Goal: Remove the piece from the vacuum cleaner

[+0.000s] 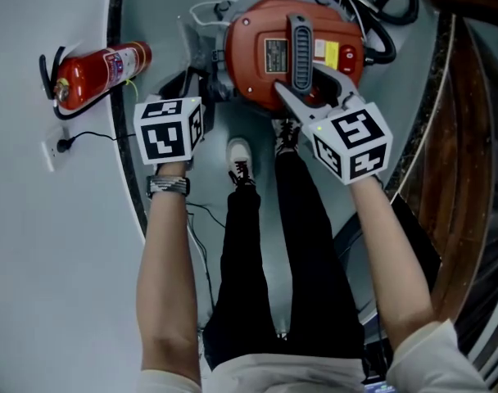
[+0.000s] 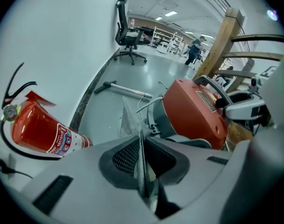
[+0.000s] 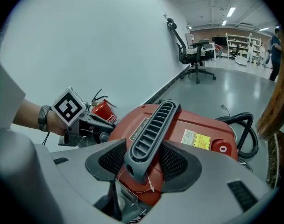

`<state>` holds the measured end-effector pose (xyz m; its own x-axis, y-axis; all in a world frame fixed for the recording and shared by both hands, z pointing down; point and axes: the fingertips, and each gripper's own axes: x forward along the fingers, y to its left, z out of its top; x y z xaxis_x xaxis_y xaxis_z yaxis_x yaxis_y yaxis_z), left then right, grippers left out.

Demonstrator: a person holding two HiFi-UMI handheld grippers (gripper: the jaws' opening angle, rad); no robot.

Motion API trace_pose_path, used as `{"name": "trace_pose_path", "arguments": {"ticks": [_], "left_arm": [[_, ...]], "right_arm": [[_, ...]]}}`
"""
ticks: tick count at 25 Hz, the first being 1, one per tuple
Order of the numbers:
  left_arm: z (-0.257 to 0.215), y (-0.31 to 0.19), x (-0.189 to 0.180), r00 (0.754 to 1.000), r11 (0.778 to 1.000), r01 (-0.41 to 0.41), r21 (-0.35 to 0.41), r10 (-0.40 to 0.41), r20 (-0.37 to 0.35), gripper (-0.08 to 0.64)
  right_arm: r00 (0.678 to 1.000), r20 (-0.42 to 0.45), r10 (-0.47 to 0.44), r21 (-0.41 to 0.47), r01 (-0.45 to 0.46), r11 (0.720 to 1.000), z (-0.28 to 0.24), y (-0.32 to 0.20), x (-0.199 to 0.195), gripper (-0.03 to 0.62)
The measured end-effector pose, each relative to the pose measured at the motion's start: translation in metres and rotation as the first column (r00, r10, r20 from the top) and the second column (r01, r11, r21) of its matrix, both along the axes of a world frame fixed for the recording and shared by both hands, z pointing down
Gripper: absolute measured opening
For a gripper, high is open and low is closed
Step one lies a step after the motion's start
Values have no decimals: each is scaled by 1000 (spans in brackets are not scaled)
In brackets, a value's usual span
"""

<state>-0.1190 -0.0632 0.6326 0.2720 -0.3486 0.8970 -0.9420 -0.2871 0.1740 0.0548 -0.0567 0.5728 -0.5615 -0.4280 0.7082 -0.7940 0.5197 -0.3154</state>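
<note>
- A red fire extinguisher (image 1: 101, 70) sits far left, against the white wall.
- The left gripper (image 2: 142, 141) has its jaws drawn almost together, pinching a thin translucent piece (image 2: 129, 120). The piece stands edge-on between the pads at the vacuum cleaner's left side.
- The red vacuum cleaner (image 1: 249, 72) rests on the grey floor just ahead of the person's shoes (image 1: 241, 160), with a grey ribbed handle (image 3: 151, 129) across its top.
- The right gripper (image 3: 144, 160) is clamped on that handle — one pad on each side.
- A black hose (image 1: 384, 43) curls at the vacuum's right.
</note>
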Motion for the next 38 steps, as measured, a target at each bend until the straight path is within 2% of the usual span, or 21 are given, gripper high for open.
{"name": "trace_pose_path", "arguments": {"ticks": [3, 10, 17, 22, 27, 29, 34, 38], "left_arm": [[1, 0, -4, 998, 998, 57, -9, -57, -26, 41], [2, 1, -10, 990, 991, 130, -14, -130, -60, 43], [3, 1, -16, 984, 987, 161, -28, -162, -73, 44], [3, 2, -17, 987, 989, 143, -24, -144, -66, 46], [-7, 8, -18, 992, 990, 122, 65, -120, -36, 64], [-13, 19, -21, 995, 993, 95, 75, -94, -17, 87], [-17, 53, -19, 1000, 1000, 6, 28, -6, 11, 103], [-12, 59, -20, 999, 999, 29, -16, -29, 25, 104]], "right_arm": [[1000, 3, 4, 5, -4, 1000, -1, 0, 0, 233], [1000, 6, 4, 10, -4, 1000, 0, 0, 0, 233], [1000, 10, 3, 13, -3, 1000, -1, 0, -1, 233], [1000, 9, 4, 10, -4, 1000, -1, 0, 0, 233], [1000, 6, 8, 25, -8, 1000, -1, 0, 2, 233], [1000, 6, 7, 25, -7, 1000, -1, 0, 1, 233], [1000, 8, 5, 24, -5, 1000, -1, 0, 0, 233], [1000, 7, 4, 20, -4, 1000, -1, 0, 1, 233]]}}
